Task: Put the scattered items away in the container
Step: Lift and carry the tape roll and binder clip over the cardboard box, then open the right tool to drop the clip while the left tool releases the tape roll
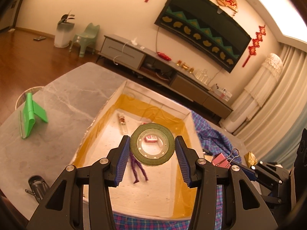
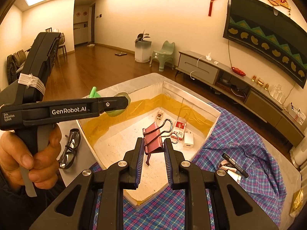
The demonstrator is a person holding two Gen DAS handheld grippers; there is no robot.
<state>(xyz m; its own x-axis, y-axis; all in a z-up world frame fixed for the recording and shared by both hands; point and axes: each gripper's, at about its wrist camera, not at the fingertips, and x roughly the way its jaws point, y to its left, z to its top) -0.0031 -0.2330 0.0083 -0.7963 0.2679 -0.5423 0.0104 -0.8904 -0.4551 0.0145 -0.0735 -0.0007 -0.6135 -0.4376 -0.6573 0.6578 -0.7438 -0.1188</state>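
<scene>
A grey marble table (image 1: 63,99) carries the open white box (image 1: 189,115). In the left wrist view, the left gripper (image 1: 152,146) clamps a green tape roll (image 1: 152,144) above the box floor; let go low and centred. In the right wrist view, the right gripper (image 2: 153,149) pinches a pink binder clip (image 2: 153,136) over the box; lower before releasing, clear of the charger (image 2: 189,139).

The white foam box (image 2: 193,100) with yellow-taped walls is open-topped; its near floor lies largely bare. A purple figurine (image 1: 137,169), white charger (image 2: 188,138) and red-white packet (image 2: 178,129) occupy the middle and far floor.
</scene>
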